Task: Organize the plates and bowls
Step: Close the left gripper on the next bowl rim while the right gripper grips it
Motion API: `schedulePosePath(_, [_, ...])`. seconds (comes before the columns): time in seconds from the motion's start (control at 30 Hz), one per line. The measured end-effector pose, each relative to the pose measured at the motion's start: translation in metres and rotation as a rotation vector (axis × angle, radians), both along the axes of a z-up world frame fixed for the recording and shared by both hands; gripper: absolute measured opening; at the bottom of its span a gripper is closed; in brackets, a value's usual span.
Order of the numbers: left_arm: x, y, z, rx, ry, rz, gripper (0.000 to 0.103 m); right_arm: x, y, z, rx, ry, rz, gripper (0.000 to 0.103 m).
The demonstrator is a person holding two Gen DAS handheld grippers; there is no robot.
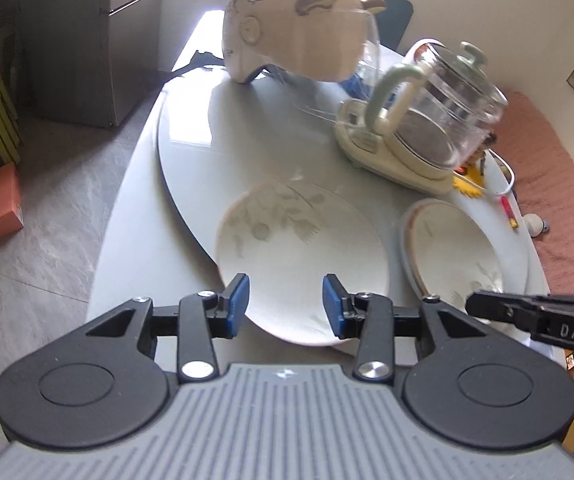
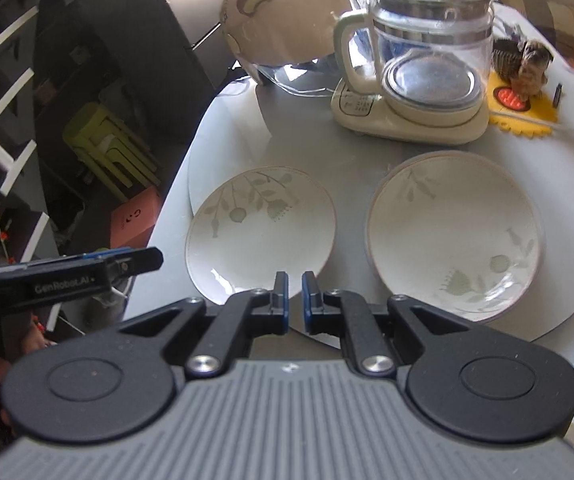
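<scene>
Approach step: the left gripper (image 1: 286, 306), jaws parted and empty, hovers above the left plate (image 1: 301, 256), requiring descent onto its near rim; the right gripper (image 2: 295, 300) is closed, empty.

Open surface in front of the kettle (image 2: 419, 60)
Bare between kettle and two plates (image 2: 261, 232) (image 2: 455, 236); blocked behind by helmet (image 2: 287, 20), kettle.

A home dining area, it seems. A round table (image 1: 191, 152) carries a glass electric kettle (image 2: 427, 52) near its far edge, a cream helmet (image 1: 291, 24) beside it, and two leaf-patterned plates. Stacked green stools (image 2: 107, 144) stand off the table's left edge, perhaps beside a cabinet.
</scene>
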State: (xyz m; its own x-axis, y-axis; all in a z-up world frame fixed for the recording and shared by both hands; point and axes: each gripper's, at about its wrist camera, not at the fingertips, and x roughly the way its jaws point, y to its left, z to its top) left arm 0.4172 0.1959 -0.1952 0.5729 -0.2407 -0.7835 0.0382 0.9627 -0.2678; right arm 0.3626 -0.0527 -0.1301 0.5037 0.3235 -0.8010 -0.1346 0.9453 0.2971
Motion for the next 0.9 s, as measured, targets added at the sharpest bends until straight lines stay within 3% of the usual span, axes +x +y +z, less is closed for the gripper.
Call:
schedulePosePath(0.27, [0.046, 0.026, -0.028, 0.000, 0.036, -0.061, 0.046, 0.025, 0.013, -0.026, -0.014, 0.059, -0.030, 0.013])
schedulePosePath(0.4, [0.063, 0.026, -0.045, -0.006, 0.059, -0.092, 0.047, 0.032, 0.012, -0.041, -0.001, 0.085, -0.065, 0.038])
schedulePosePath(0.9, [0.104, 0.029, -0.084, 0.011, 0.086, -0.150, 0.047, 0.054, 0.023, -0.089, 0.037, 0.155, -0.136, 0.038])
